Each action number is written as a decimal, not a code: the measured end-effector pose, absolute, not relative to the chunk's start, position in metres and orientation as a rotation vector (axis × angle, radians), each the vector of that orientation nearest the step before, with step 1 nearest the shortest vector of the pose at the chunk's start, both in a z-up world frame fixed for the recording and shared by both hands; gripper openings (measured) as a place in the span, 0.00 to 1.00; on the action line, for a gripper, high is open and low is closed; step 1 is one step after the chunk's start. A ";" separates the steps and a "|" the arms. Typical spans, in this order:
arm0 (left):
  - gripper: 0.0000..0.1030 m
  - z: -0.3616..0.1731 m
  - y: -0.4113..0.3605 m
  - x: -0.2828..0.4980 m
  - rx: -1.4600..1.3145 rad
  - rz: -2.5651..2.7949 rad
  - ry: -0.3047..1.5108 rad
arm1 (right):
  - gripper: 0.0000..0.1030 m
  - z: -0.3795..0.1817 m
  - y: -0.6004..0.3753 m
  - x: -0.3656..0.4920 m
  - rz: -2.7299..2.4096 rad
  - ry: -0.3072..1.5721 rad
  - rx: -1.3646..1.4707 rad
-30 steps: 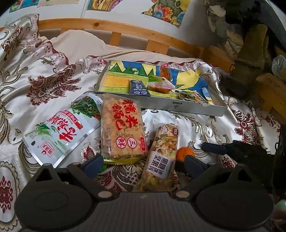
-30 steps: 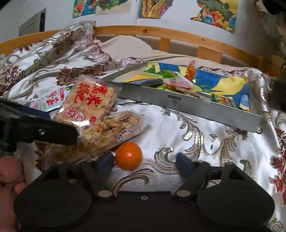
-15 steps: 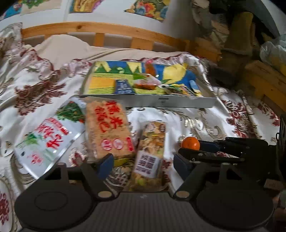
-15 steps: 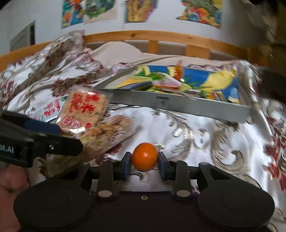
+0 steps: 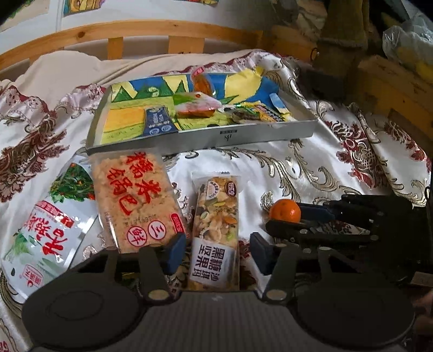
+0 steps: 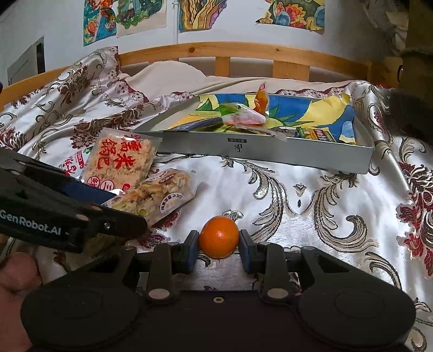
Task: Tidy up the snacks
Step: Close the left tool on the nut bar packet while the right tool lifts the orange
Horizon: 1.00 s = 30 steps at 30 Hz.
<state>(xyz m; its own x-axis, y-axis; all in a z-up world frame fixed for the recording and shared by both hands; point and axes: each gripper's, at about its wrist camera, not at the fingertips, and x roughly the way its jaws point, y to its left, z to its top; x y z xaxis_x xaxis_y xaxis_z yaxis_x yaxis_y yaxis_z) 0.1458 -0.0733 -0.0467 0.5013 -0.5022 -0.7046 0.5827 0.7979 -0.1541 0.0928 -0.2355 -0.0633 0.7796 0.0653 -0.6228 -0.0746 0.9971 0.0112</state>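
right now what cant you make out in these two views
- Whether the orange is lifted: right wrist view, right gripper and the fruit hide its underside.
- Nut bar near end: left wrist view, left gripper body covers it.
- Small packets in the tray: both views, overlapping, print too small.

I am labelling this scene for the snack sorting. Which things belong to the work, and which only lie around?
For the job: orange held in right gripper; nut bar; rice cracker pack; green-white pouch; tray; left gripper.

Just lying about: bedspread; wall drawings; wooden bed rail.
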 end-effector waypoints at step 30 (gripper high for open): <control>0.39 -0.039 -0.056 0.142 -0.070 -0.664 0.765 | 0.32 -0.053 -0.222 0.085 0.031 0.599 -0.089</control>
<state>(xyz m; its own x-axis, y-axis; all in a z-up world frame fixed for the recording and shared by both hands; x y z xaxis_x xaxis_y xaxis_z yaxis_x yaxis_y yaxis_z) 0.1418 -0.0561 -0.0387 0.5296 -0.5806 -0.6184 0.5312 0.7954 -0.2918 0.0855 -0.2220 -0.0532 0.8257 0.0035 -0.5641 -0.0554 0.9957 -0.0749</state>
